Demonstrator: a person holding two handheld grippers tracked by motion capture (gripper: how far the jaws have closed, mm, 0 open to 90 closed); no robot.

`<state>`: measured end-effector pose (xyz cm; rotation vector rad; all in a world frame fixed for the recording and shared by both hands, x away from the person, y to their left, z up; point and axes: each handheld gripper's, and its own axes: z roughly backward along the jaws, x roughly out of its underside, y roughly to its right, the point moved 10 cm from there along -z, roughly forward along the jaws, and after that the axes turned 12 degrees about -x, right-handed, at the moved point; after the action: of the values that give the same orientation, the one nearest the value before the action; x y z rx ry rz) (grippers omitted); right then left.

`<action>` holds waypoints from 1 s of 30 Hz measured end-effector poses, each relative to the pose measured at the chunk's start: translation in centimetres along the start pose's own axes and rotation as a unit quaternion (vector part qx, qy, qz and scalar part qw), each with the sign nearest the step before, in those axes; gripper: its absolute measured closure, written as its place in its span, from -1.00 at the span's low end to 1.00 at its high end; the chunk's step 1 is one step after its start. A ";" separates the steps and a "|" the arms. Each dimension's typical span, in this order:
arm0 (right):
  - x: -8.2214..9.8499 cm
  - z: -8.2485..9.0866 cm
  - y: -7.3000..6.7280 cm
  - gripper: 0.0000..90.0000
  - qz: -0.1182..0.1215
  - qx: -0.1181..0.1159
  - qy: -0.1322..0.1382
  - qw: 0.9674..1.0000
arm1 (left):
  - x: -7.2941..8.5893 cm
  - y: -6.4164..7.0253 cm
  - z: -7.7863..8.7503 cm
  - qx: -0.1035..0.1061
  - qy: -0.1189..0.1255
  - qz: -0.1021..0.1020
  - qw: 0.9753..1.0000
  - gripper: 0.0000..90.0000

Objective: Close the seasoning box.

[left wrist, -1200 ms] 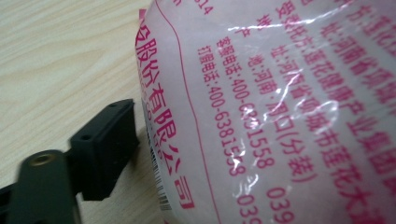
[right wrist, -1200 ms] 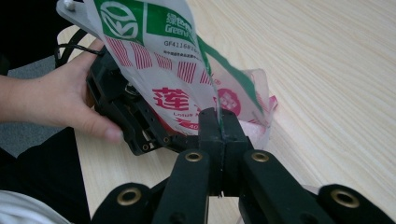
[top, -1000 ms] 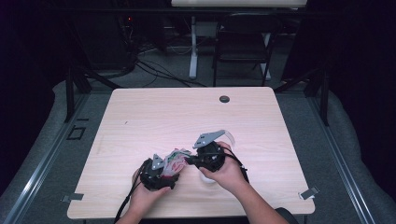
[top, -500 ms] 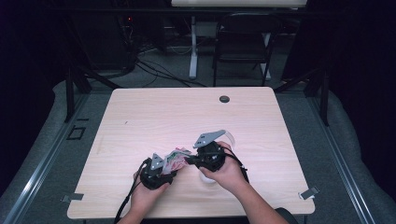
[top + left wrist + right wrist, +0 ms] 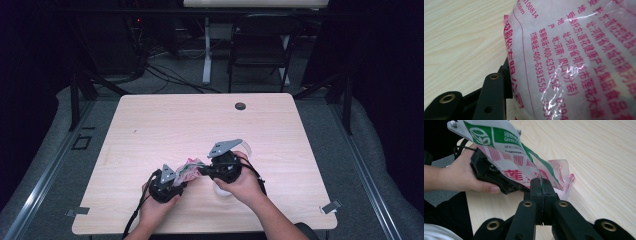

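Note:
A plastic bag (image 5: 187, 166) printed in pink, with a green logo (image 5: 506, 137), is held low over the near part of the wooden table (image 5: 150, 120) between my two grippers. My right gripper (image 5: 541, 183) is shut on a thin edge of the bag. My left gripper (image 5: 176, 177) has the bag's puffy white-filled body (image 5: 574, 62) between its jaws, which have just been closing. One black finger (image 5: 492, 97) lies against the film. A hand (image 5: 456, 177) holds the left gripper.
A small black round grommet (image 5: 240, 106) sits near the table's far edge. Something white (image 5: 222, 191) lies under the right hand. A folding chair (image 5: 260, 45) and cables stand on the floor beyond the table.

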<state>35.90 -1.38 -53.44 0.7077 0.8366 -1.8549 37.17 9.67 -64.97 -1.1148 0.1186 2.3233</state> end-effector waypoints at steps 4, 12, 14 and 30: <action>-0.1 0.4 0.0 1.00 -0.001 0.001 0.006 1.000 | -0.2 0.2 0.3 0.000 -0.004 -0.007 1.000 0.32; -0.3 0.8 -0.1 1.00 -0.001 -0.001 0.017 1.000 | -0.8 -0.2 0.9 -0.015 0.002 -0.024 1.000 0.33; -0.3 0.9 -0.1 1.00 -0.001 -0.003 0.021 1.000 | -1.1 -0.3 1.0 -0.022 0.007 -0.024 0.999 0.33; -0.7 2.7 -0.7 0.66 0.007 -0.001 0.038 0.999 | -2.2 -1.0 1.9 -0.040 0.021 -0.035 0.998 0.33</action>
<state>35.17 -2.92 -51.15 0.7847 0.8792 -1.8242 37.48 10.13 -61.97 -1.1872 0.0017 2.2607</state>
